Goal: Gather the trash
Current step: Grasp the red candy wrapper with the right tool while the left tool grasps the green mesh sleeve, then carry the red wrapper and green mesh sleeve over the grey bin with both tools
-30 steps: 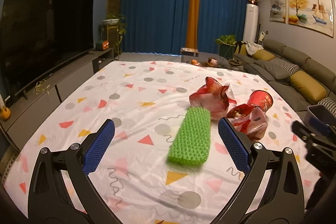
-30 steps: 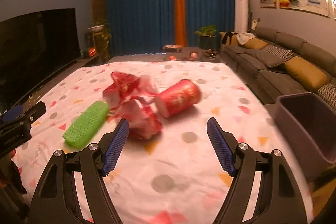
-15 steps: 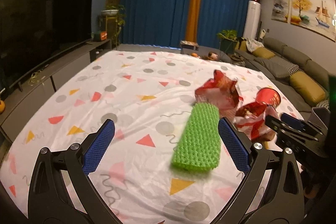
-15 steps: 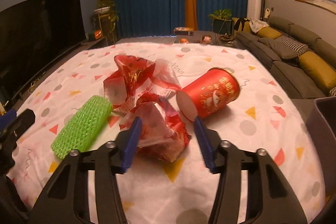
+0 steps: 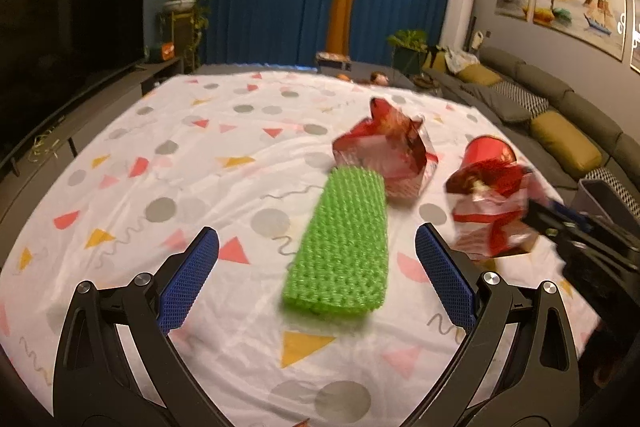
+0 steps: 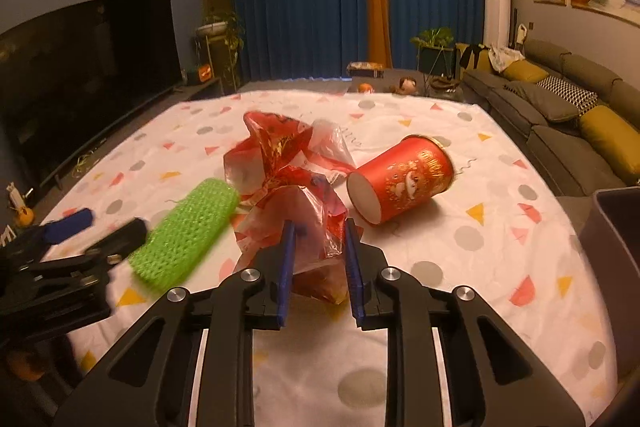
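A green foam net sleeve (image 5: 340, 247) lies on the patterned tablecloth (image 5: 180, 155), just ahead of my open left gripper (image 5: 316, 279). My right gripper (image 6: 318, 251) is shut on a crumpled red and clear plastic wrapper (image 6: 296, 211), which also shows in the left wrist view (image 5: 488, 211). A second red wrapper (image 6: 276, 143) lies behind it. A red paper cup (image 6: 400, 183) lies on its side to the right. The green sleeve also shows in the right wrist view (image 6: 188, 227), with the left gripper (image 6: 92, 231) beside it.
A grey bin (image 6: 616, 227) stands past the table's right edge. A sofa (image 6: 568, 123) with cushions runs along the right wall. A large TV (image 5: 68, 47) on a low cabinet is on the left. Blue curtains and plants fill the back.
My right gripper has moved forward and closed on the near red wrapper. My left gripper has moved closer to the green sleeve and stays open.
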`<action>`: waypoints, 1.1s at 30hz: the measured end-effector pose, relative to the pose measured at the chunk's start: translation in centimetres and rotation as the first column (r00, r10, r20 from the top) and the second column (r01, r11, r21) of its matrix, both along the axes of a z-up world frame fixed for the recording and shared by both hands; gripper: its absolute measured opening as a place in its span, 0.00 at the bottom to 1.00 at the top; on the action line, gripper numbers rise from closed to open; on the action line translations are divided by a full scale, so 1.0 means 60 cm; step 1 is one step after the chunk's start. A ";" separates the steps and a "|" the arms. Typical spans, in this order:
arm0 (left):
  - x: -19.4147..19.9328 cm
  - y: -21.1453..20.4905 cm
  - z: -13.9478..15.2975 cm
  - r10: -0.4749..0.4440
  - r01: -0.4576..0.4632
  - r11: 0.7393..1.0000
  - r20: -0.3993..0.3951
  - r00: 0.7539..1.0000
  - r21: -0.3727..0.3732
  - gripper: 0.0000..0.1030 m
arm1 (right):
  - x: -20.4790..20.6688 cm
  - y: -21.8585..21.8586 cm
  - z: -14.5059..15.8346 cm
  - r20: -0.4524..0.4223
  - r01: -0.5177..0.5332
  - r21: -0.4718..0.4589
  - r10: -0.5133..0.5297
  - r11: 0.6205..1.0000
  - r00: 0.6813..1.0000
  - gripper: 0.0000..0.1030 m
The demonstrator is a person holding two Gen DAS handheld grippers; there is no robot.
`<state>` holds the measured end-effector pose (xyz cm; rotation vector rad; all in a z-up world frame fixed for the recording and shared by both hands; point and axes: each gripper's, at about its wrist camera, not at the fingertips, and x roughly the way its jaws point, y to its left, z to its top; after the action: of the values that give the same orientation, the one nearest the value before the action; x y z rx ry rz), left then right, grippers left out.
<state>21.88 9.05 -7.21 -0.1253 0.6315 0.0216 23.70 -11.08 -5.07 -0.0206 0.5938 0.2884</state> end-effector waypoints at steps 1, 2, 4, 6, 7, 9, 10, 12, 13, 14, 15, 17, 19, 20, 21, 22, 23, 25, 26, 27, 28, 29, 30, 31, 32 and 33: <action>0.005 -0.003 -0.002 -0.006 0.006 1.000 -0.009 1.000 -0.003 0.94 | -0.011 -0.005 0.004 0.011 0.003 -0.004 -0.003 1.000 1.000 0.24; 0.011 -0.004 -0.005 -0.015 0.015 1.000 -0.021 1.000 -0.012 0.94 | -0.021 -0.010 0.007 0.021 0.004 -0.004 -0.004 1.000 1.000 0.24; 0.021 -0.005 -0.010 -0.018 0.017 1.000 -0.045 0.999 -0.022 0.94 | -0.036 -0.019 0.012 0.029 0.007 -0.007 -0.007 1.000 1.000 0.24; 0.032 -0.006 -0.018 -0.020 0.018 1.000 -0.084 0.996 -0.024 0.90 | -0.051 -0.030 0.016 0.039 0.013 -0.003 -0.013 1.000 0.999 0.24; 0.038 -0.006 -0.023 -0.020 0.018 1.000 -0.107 0.994 -0.025 0.89 | -0.060 -0.039 0.017 0.040 0.018 0.002 -0.018 1.000 0.999 0.24; 0.045 -0.005 -0.032 -0.022 0.017 0.999 -0.141 0.990 -0.034 0.82 | -0.073 -0.052 0.018 0.039 0.030 0.011 -0.031 0.999 0.999 0.24; 0.049 -0.003 -0.036 -0.020 0.014 0.999 -0.159 0.987 -0.040 0.80 | -0.082 -0.061 0.018 0.038 0.043 0.016 -0.043 0.999 0.998 0.24; 0.053 0.000 -0.043 -0.022 0.013 0.999 -0.181 0.983 -0.051 0.75 | -0.094 -0.075 0.017 0.038 0.060 0.021 -0.061 0.998 0.997 0.24; 0.055 0.000 -0.046 -0.028 0.017 0.998 -0.191 0.981 -0.057 0.74 | -0.098 -0.080 0.016 0.036 0.067 0.024 -0.068 0.997 0.997 0.24; 0.058 0.000 -0.049 -0.040 0.027 0.997 -0.200 0.979 -0.065 0.69 | -0.101 -0.087 0.017 0.034 0.075 0.027 -0.076 0.997 0.997 0.24; 0.059 0.000 -0.050 -0.042 0.029 0.997 -0.205 0.978 -0.067 0.61 | -0.106 -0.095 0.016 0.031 0.087 0.035 -0.088 0.996 0.996 0.24; 0.062 0.001 -0.053 -0.052 0.035 0.996 -0.215 0.975 -0.079 0.52 | -0.112 -0.104 0.018 0.027 0.097 0.048 -0.099 0.994 0.995 0.24; 0.063 0.004 -0.055 -0.051 0.032 0.996 -0.215 0.975 -0.088 0.41 | -0.118 -0.110 0.019 0.026 0.106 0.058 -0.108 0.993 0.994 0.24; 0.063 0.006 -0.054 -0.052 0.032 0.995 -0.211 0.976 -0.095 0.33 | -0.121 -0.112 0.019 0.028 0.109 0.060 -0.111 0.992 0.993 0.24; 0.061 0.007 -0.053 -0.055 0.034 0.994 -0.205 0.977 -0.102 0.25 | -0.125 -0.114 0.021 0.029 0.113 0.061 -0.115 0.992 0.993 0.24; 0.059 0.006 -0.052 -0.057 0.037 0.994 -0.205 0.977 -0.102 0.19 | -0.129 -0.117 0.021 0.031 0.114 0.063 -0.116 0.991 0.993 0.24; 0.057 0.006 -0.052 -0.059 0.039 0.994 -0.204 0.977 -0.099 0.13 | -0.134 -0.119 0.021 0.033 0.116 0.065 -0.118 0.991 0.992 0.24; 0.045 0.005 -0.047 -0.061 0.044 0.995 -0.182 0.981 -0.094 0.11 | -0.142 -0.124 0.023 0.040 0.120 0.069 -0.123 0.990 0.992 0.24; 0.036 0.003 -0.043 -0.058 0.043 0.995 -0.169 0.984 -0.089 0.10 | -0.146 -0.126 0.025 0.043 0.122 0.071 -0.125 0.990 0.991 0.24; 0.029 0.002 -0.039 -0.057 0.043 0.995 -0.159 0.986 -0.090 0.10 | -0.151 -0.129 0.027 0.046 0.126 0.076 -0.130 0.989 0.990 0.24; 0.020 0.002 -0.034 -0.056 0.043 0.995 -0.144 0.988 -0.093 0.10 | -0.154 -0.132 0.029 0.049 0.129 0.079 -0.133 0.989 0.990 0.24; 0.012 0.002 -0.029 -0.054 0.041 0.995 -0.134 0.989 -0.096 0.10 | -0.158 -0.135 0.032 0.054 0.131 0.083 -0.136 0.988 0.989 0.24; -0.001 0.001 -0.020 -0.049 0.038 0.994 -0.115 0.992 -0.099 0.10 | -0.163 -0.138 0.035 0.059 0.133 0.086 -0.139 0.987 0.989 0.24; -0.013 0.001 -0.012 -0.046 0.037 0.994 -0.097 0.994 -0.100 0.10 | -0.165 -0.138 0.037 0.062 0.136 0.087 -0.141 0.987 0.988 0.24; -0.029 -0.001 -0.001 -0.044 0.036 0.994 -0.073 0.996 -0.102 0.10 | -0.168 -0.141 0.039 0.066 0.138 0.090 -0.144 0.986 0.987 0.24; -0.038 -0.002 0.007 -0.043 0.037 0.994 -0.058 0.997 -0.103 0.10 | -0.173 -0.144 0.042 0.072 0.140 0.094 -0.147 0.986 0.987 0.24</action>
<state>19.58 8.92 -6.82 -0.2115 0.6953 -0.0459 13.29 -19.71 -2.55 0.0957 0.5010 0.1731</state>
